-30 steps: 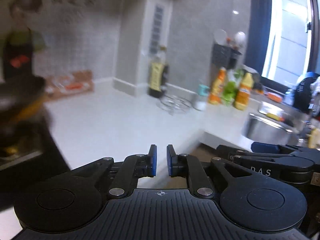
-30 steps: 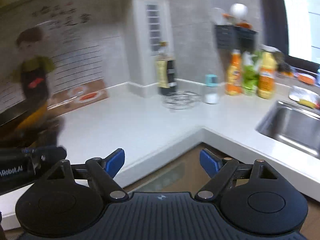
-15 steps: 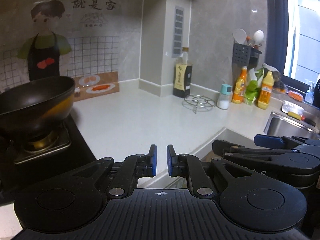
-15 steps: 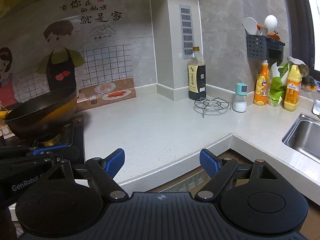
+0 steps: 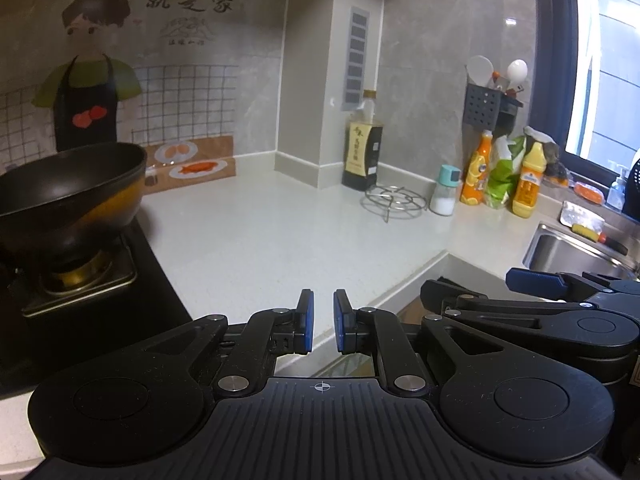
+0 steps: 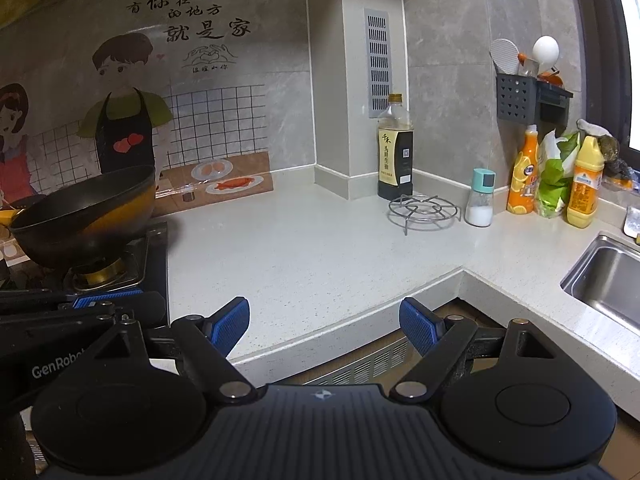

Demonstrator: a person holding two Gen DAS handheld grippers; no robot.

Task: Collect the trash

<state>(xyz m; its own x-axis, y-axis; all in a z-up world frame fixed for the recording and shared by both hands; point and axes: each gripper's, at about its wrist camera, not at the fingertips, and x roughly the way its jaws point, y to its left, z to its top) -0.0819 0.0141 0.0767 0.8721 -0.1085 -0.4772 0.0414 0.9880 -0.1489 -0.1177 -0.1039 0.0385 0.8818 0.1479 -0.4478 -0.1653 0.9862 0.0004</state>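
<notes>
The left gripper (image 5: 323,328) is pressed together on nothing; the right gripper (image 6: 325,326) is spread, empty. Both hover before the white counter (image 6: 320,256). No clear trash is visible. Risk: grabbing the green bag (image 6: 554,172) beside 2 bottles could topple them.

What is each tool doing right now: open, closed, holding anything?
Left tool: closed, nothing between its pads.
Right tool: open wide, holding nothing.
</notes>
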